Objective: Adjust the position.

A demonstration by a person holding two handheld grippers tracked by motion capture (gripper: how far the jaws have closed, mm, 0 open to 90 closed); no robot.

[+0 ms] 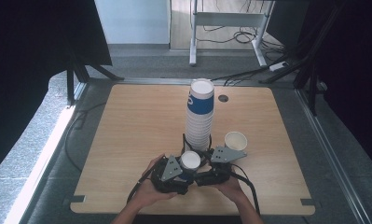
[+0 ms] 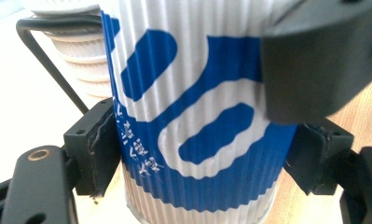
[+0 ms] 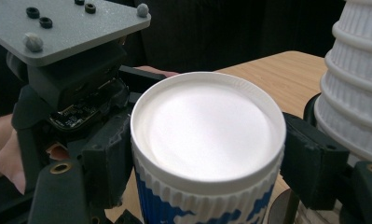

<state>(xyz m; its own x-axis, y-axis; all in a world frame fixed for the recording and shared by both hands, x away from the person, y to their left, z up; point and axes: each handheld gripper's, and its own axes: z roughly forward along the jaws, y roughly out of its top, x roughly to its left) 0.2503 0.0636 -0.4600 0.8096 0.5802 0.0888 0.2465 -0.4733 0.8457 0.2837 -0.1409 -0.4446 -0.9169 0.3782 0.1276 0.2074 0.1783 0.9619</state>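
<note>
Left gripper (image 1: 186, 169) clamps the blue-and-white cup (image 1: 190, 160) low on its ribbed wall, pads pressing both sides. Right gripper (image 1: 207, 164) pinches the same cup just under its rim. The tall cup stack (image 1: 200, 116) stands just behind both, with a single cup (image 1: 235, 140) beside it.

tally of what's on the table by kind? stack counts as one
Stack of upside-down paper cups: 1
Single upside-down blue-and-white cup, held between both hand-held grippers: 1
Single upright white cup: 1
Hand-held grippers, left and right: 2
Total: 5
</note>
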